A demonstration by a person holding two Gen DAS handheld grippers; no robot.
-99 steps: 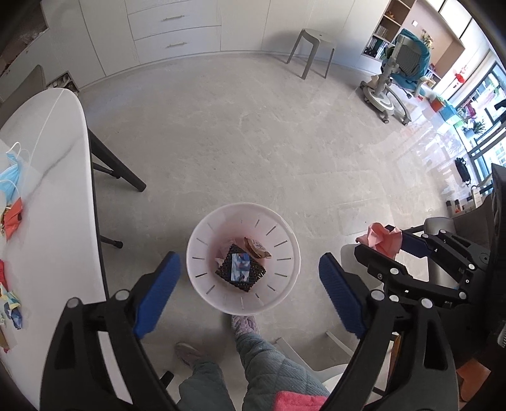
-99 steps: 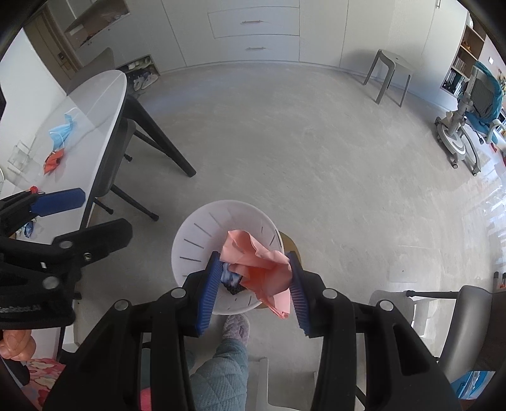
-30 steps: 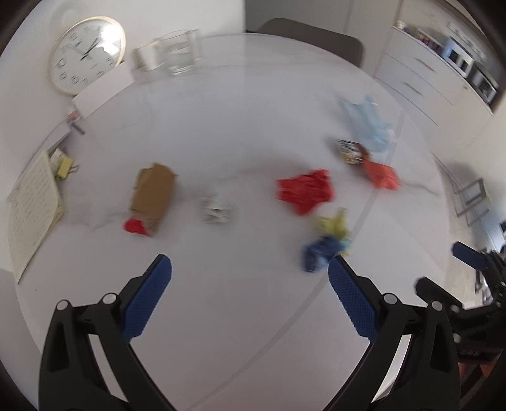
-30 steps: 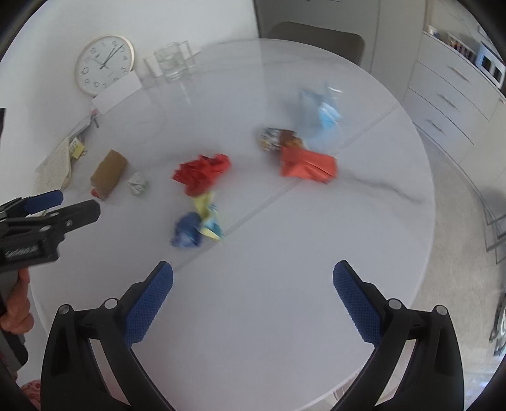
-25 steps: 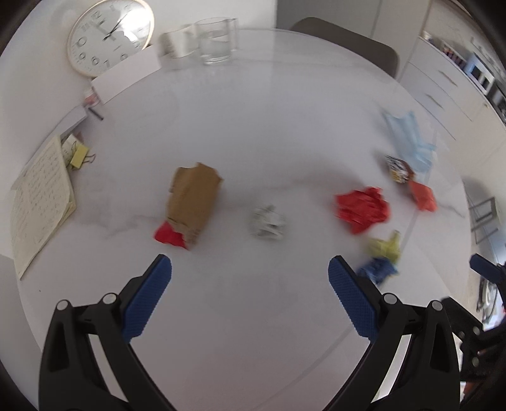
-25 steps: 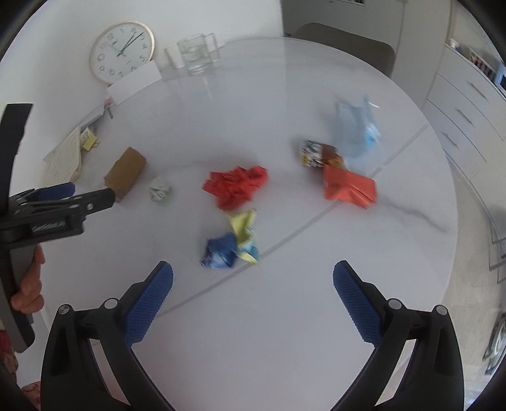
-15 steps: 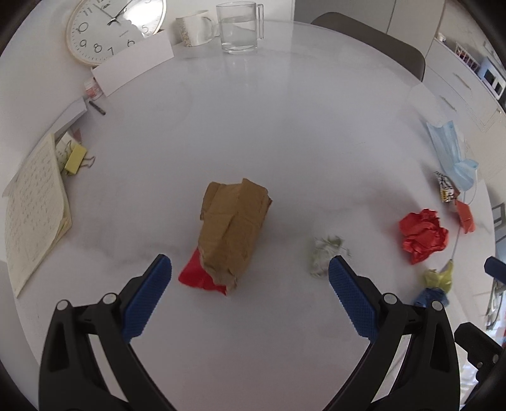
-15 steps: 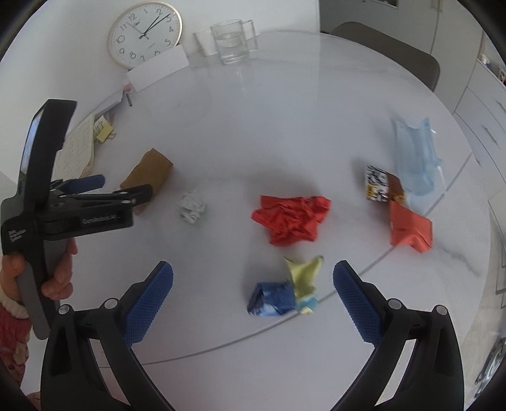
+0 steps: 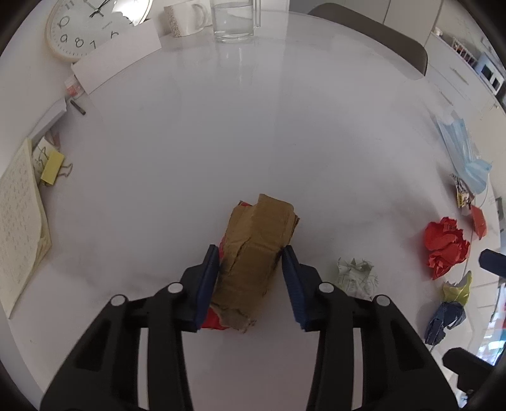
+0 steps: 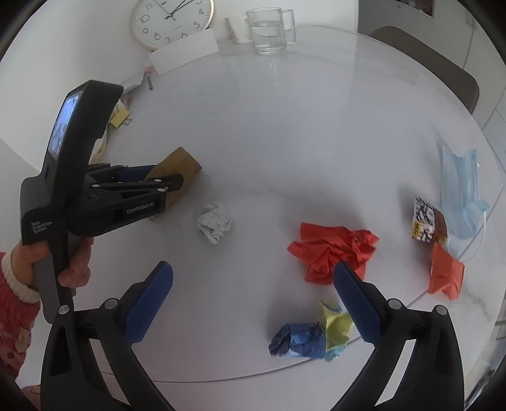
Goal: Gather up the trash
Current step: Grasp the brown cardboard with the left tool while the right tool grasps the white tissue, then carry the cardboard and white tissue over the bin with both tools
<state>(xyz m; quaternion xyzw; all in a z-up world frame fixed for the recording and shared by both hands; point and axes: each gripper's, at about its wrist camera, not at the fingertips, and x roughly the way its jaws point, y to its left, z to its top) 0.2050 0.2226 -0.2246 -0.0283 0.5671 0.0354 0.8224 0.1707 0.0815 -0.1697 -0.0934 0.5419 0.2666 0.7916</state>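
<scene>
A crumpled brown cardboard box point(image 9: 259, 246) with a red scrap under it lies on the white round table point(image 9: 253, 126). My left gripper point(image 9: 249, 262) straddles it, its jaws closing, both blue pads against the box's sides. The right wrist view shows the same grip on the box point(image 10: 182, 161). My right gripper point(image 10: 253, 272) hangs open above the table with nothing between its fingers. A blue and yellow wrapper point(image 10: 310, 335) lies just below it, and red crumpled paper point(image 10: 332, 249) sits by its right finger. A white paper ball point(image 10: 215, 221) lies between the two grippers.
At the table's right edge lie an orange scrap point(image 10: 446, 272), a patterned snack wrapper point(image 10: 427, 221) and a blue face mask point(image 10: 461, 189). A clock point(image 10: 170, 22), glass mug point(image 10: 268, 31) and white mug stand at the back. A notebook point(image 9: 19, 234) lies left, and a chair point(image 10: 436, 63) is behind.
My left gripper came down over the brown box and its jaws narrowed from wide open onto the box's sides. My right gripper moved in closer over the red paper and blue wrapper.
</scene>
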